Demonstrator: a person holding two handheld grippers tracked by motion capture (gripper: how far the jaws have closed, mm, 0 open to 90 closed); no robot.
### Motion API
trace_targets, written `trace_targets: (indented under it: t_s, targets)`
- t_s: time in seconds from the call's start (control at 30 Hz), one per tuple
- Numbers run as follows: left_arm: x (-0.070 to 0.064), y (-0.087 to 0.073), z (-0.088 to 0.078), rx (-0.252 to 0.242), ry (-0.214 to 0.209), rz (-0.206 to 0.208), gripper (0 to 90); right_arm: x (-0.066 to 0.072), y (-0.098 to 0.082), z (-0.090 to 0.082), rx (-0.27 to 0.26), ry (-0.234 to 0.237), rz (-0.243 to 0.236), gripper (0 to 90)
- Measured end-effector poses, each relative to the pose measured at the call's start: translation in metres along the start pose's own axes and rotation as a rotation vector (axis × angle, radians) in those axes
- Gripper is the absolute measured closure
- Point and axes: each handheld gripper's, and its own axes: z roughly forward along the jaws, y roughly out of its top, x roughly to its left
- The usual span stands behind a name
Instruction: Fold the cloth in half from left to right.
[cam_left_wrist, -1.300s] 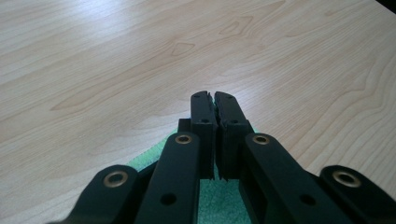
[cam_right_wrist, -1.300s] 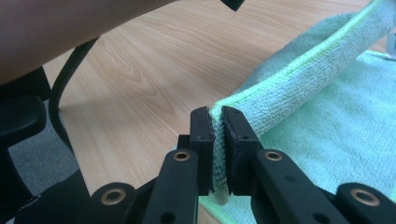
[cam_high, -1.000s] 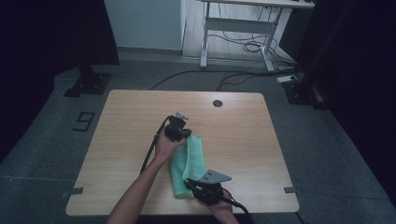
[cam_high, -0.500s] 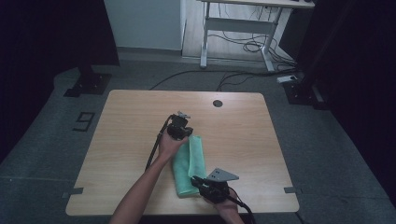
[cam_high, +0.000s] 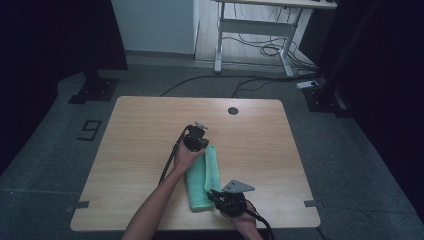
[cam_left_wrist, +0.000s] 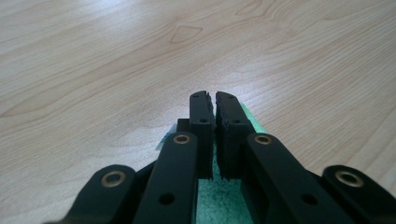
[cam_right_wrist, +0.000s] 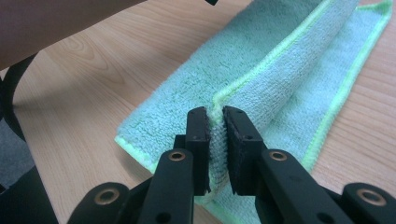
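Green towel (cam_high: 204, 177): folded lengthwise on wooden table (cam_high: 140, 130), stretched between both grippers. Left gripper (cam_left_wrist: 214, 105): jaws clamped on the towel's far end. Right gripper (cam_right_wrist: 215, 119): jaws pinching the raised fold at its near end.

Both forearms are bare, unsleeved. The black two-jaw left gripper (cam_high: 196, 138) trails a black cable at seven o'clock. The black right gripper (cam_high: 227, 201) carries a grey three-cornered plate; brass-ringed rivets stud its links.
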Motion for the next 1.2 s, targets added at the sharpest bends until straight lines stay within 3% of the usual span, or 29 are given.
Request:
trace_targets:
  t_s: [0.5, 0.83, 0.93, 1.2]
  targets:
    - [0.000, 0.000, 0.010, 0.010, 0.002, -0.016, 83.4, -0.007, -0.003, 0.000, 0.021, -0.025, 0.018, 77.3]
    - [-0.001, 0.001, 0.010, -0.010, 0.011, -0.020, 78.2, -0.009, -0.007, -0.002, 0.035, -0.038, 0.026, 72.3]
    - [0.000, 0.003, 0.004, -0.034, 0.011, -0.024, 69.4, -0.011, -0.007, -0.005, 0.033, -0.054, 0.029, 67.1]
    - [0.001, 0.002, -0.016, -0.069, 0.033, -0.013, 59.0, -0.016, -0.009, -0.012, 0.046, -0.089, 0.050, 49.3]
